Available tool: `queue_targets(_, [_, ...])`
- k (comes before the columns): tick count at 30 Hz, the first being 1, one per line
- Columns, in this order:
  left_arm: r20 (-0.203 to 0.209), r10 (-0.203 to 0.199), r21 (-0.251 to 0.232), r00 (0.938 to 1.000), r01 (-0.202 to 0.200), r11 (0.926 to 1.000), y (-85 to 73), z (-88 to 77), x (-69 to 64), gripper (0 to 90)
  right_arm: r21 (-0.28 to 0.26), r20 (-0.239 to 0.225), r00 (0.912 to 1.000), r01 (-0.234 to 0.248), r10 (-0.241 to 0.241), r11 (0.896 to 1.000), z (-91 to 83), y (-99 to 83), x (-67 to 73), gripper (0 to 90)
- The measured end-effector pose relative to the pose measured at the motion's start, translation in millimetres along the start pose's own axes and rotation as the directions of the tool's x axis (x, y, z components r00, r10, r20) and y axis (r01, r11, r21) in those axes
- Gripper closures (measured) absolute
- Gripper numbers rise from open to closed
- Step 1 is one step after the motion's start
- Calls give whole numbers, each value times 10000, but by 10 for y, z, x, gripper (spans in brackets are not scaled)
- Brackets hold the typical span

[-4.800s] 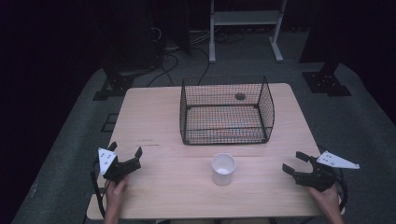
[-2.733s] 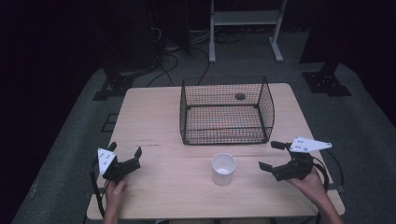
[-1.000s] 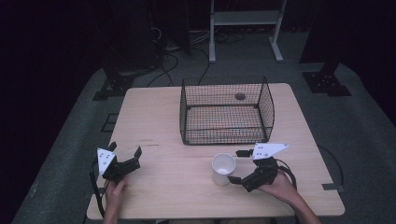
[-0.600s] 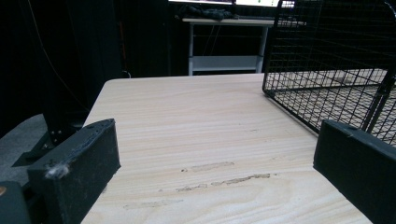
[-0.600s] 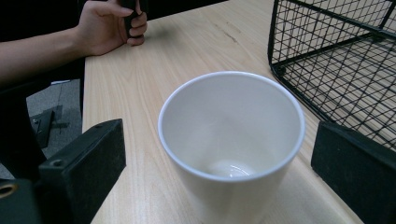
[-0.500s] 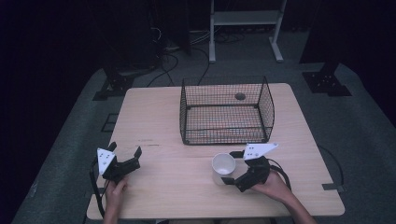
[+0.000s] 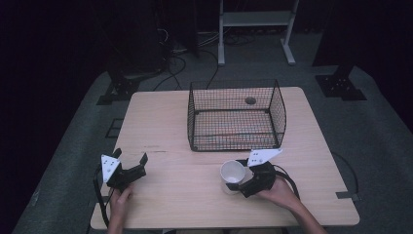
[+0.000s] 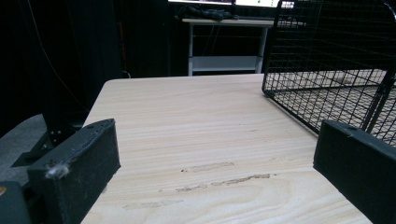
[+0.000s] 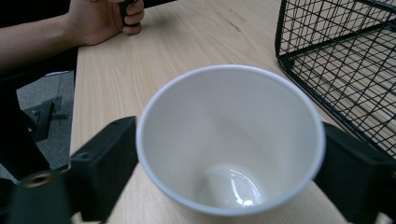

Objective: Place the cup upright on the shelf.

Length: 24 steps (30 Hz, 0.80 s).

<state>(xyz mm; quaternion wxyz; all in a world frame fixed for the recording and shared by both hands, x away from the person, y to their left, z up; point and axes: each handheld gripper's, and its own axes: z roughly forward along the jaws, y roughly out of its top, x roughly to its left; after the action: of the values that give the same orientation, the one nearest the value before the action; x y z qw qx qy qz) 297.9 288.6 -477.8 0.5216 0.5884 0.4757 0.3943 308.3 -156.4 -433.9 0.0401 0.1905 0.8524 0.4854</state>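
A white paper cup (image 7: 233,173) stands upright and empty on the wooden table (image 7: 160,122), in front of the wire basket. My right gripper (image 7: 236,175) reaches it from the right. Its jaws have just been closing and now press on both sides of the cup (image 9: 229,140), seen close in the right gripper view, where my right gripper (image 9: 229,161) straddles it. My left gripper (image 7: 130,156) rests at the table's front left, open, with bare tabletop between its jaws (image 8: 215,158).
A black wire basket (image 7: 277,114) stands at the back middle of the table, just behind the cup (image 9: 345,60) and to the right in the left gripper view (image 8: 336,56). A white metal rack (image 7: 255,19) and cables lie on the floor beyond.
My right gripper slid left from the table's right side to the cup and its jaws closed on it. The left gripper has stayed where it was.
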Motion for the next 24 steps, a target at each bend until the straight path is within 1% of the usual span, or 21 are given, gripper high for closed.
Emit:
queue_targets(2, [-2,-4,3,10000,4,10000,0,0,1,0,19,31,10000,-18,18,10000,0,1,-5,158])
queue_targets(7, [-11,8,10,10000,-8,10000,0,0,-1,0,18,49,10000,12,-12,10000,8,2,-7,167])
queue_targets(10, [-9,2,9,10000,-2,10000,0,0,-1,0,-59,140,9999,50,-49,10000,-8,7,-5,182])
queue_targets(12, [-17,4,11,10000,-4,10000,0,0,-1,0,-176,9,10000,-70,70,9998,-27,16,-16,190])
queue_targets(13, [-16,6,10,10000,-6,10000,0,0,-1,0,-102,-57,9999,-135,134,9999,-30,22,-25,190])
queue_targets(17, [-14,6,8,10000,-6,10000,0,0,-1,0,60,12,10000,-42,42,10000,-38,53,-34,191])
queue_targets(22, [-1,0,3,10000,0,10000,0,0,1,0,-70,-79,9999,-104,104,9999,-88,103,-57,192])
queue_targets(24, [2,0,1,10000,0,10000,0,0,1,0,-139,-166,9997,-197,194,9997,-112,126,-73,192])
